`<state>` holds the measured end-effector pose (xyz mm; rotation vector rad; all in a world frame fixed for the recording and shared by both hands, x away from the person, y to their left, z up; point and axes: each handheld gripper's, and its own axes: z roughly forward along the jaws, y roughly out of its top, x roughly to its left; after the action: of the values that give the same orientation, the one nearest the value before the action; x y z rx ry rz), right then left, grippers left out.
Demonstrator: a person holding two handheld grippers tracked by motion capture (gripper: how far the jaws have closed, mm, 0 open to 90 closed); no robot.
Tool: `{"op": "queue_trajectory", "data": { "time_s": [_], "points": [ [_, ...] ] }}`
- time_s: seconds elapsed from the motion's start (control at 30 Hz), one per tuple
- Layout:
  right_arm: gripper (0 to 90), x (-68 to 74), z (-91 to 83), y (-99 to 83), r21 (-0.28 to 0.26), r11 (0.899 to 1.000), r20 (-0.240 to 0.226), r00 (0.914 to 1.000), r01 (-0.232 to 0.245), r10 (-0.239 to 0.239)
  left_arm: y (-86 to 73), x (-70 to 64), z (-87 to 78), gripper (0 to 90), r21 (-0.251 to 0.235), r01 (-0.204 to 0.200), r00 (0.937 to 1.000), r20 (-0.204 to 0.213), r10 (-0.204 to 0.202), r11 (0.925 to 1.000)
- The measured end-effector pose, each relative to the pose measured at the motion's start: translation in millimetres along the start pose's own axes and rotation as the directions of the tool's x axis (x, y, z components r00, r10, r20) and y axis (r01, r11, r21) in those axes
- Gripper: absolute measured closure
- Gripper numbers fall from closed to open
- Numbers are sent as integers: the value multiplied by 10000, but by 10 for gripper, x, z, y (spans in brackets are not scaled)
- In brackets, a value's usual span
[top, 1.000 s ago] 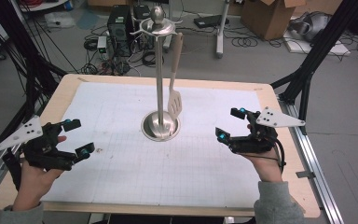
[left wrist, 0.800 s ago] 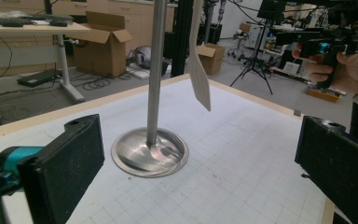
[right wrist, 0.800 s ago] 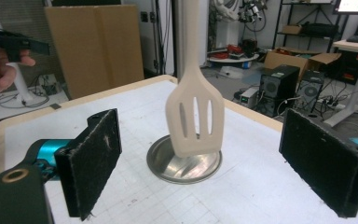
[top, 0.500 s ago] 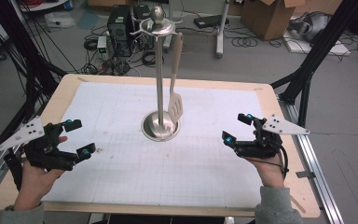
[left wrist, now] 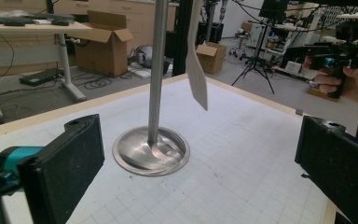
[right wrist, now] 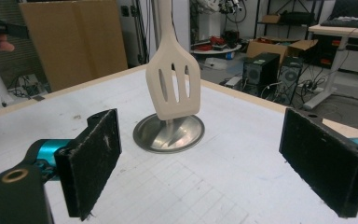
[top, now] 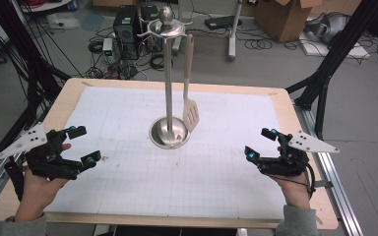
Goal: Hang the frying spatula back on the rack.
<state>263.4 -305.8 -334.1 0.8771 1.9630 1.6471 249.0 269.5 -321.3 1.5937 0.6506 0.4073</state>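
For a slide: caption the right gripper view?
Open right gripper faces a slotted spatula hanging above the stand's steel base.

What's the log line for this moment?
left hand-held gripper: open, off to one side | right hand-held gripper: open, off to the other | spatula: hanging on stand | nothing held

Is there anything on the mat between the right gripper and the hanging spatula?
Nothing: in the high view, bare mat separates the right gripper from the spatula.

One spatula (top: pixel 190 112), one stand (top: pixel 169 132), two claws.
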Motion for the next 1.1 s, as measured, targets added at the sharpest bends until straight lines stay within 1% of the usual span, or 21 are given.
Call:
{"op": "queue_trajectory", "data": {
  "time_s": [0.23,0.33,0.47,0.53,0.6,0.67,0.7,0.73,0.77,0.8,0.83,0.9,0.97,1.1],
  "points": [
    [118,22,-166,-50,85,9999,125,9999,73,-74,2,2,-9,17,-29,8,10000,-35,-8,10000],
    [118,49,-231,-72,88,9999,140,9999,63,-65,7,2,-14,17,-45,-6,10000,-40,5,10000],
    [118,94,-306,-100,128,9997,249,9995,189,-192,10,-1,-16,17,-63,-35,10000,-27,35,10000],
    [118,113,-346,-122,272,9993,442,9987,247,-259,12,-2,-18,17,-61,-43,10000,-23,43,10000],
    [118,127,-385,-143,251,9994,496,9985,218,-230,12,-2,-22,17,-95,-41,10000,-32,40,9999],
    [118,134,-436,-157,275,9993,711,9971,259,-278,18,-4,-31,17,-114,-62,10000,-56,61,9999],
    [118,136,-464,-161,226,9995,883,9958,231,-251,21,-3,-34,17,-106,-74,10000,-65,73,9999],
    [118,136,-464,-161,226,9995,883,9958,231,-251,21,-3,-34,17,-106,-74,10000,-65,73,9999],
    [118,122,-532,-177,116,9999,1217,9925,124,-137,24,-3,-40,17,-140,-77,9999,-91,76,9999],
    [118,122,-532,-177,116,9999,1217,9925,124,-137,24,-3,-40,17,-140,-77,9999,-91,76,9999],
    [118,93,-598,-198,-132,9999,1489,9888,-57,76,23,-4,-41,17,-104,-104,9999,-110,103,9999],
    [118,65,-658,-213,-408,9990,1724,9846,-208,276,19,-6,-34,17,-58,-126,9999,-108,126,9999],
    [118,49,-694,-220,-567,9978,1816,9824,-343,441,13,-9,-19,17,4,-137,9998,-115,137,9999],
    [118,49,-700,-220,-660,9972,1814,9822,-364,479,5,-2,-13,17,69,-110,9998,-183,111,9999]
  ]
}}
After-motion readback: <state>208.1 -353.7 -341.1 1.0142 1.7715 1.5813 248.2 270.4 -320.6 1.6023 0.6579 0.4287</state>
